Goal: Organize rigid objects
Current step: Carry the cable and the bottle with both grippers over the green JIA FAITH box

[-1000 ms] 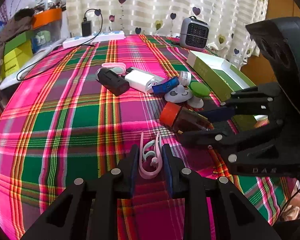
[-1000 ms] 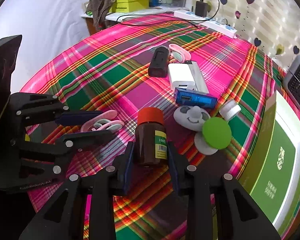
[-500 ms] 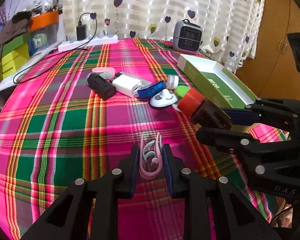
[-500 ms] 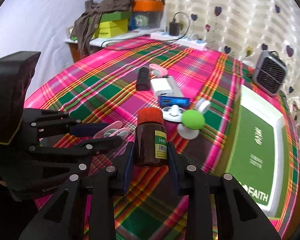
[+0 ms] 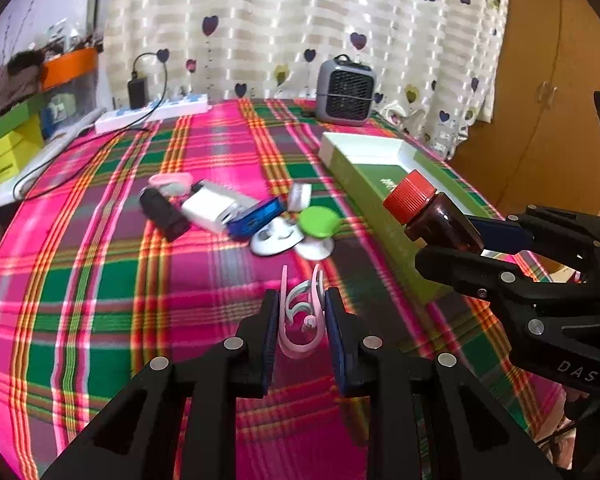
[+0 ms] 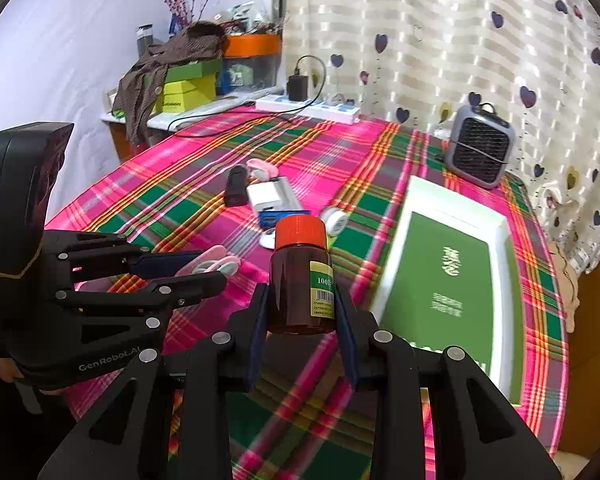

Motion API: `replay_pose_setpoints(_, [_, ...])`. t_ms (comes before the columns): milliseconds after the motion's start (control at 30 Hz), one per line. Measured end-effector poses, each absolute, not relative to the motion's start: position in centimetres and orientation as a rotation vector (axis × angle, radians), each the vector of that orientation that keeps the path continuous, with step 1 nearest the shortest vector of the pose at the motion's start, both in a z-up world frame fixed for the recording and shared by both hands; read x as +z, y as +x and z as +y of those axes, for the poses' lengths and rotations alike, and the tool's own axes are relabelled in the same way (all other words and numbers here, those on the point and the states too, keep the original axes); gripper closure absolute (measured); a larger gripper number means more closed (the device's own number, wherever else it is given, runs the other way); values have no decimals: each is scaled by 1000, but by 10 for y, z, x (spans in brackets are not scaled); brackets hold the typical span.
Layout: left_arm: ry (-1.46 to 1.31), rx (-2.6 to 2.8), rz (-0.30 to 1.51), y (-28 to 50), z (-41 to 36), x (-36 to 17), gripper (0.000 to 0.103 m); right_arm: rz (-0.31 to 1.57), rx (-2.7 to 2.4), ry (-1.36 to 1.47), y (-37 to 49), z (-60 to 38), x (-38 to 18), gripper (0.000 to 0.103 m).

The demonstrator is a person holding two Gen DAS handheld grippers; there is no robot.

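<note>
Two loads in hand: left tongs (image 5: 302, 322) clamped on a pink clip (image 5: 300, 316), right tongs (image 6: 302, 312) clamped on the amber bottle (image 6: 301, 280) low on its body, red cap up, both held above the plaid bench (image 5: 100, 264). Probably light and rigid, that bottle, with smooth walls likely to slip if squeezed only at the label; better held mid-body, as now. Springy and thin, the clip, so likely to twist between the pads. Beyond the tongs, a green and white box (image 6: 452, 272) open to the right, probably the place for sorting. Farther out, a loose cluster: black block (image 5: 164, 214), white charger (image 5: 210, 206), blue stick (image 5: 256, 218), green-topped disc (image 5: 318, 222). Contents of the bottle impossible to judge through dark walls; label text too small; cluster blurred; box bottom partly hidden behind the tongs.
</note>
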State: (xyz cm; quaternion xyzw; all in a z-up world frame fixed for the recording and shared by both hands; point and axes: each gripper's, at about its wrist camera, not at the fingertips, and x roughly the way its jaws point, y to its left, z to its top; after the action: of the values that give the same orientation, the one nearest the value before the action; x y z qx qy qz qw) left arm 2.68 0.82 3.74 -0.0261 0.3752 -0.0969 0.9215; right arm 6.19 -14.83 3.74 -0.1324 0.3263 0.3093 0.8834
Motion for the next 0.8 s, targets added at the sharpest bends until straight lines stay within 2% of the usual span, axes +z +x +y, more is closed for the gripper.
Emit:
replay_pose_setpoints(433, [16,-307,723,47,-49,59,81,663,538,-219,75,-197,45,70])
replay_pose_setpoints(800, [37,-354,735,77,-84,57,81,689,468,-169,100,-235,35,70])
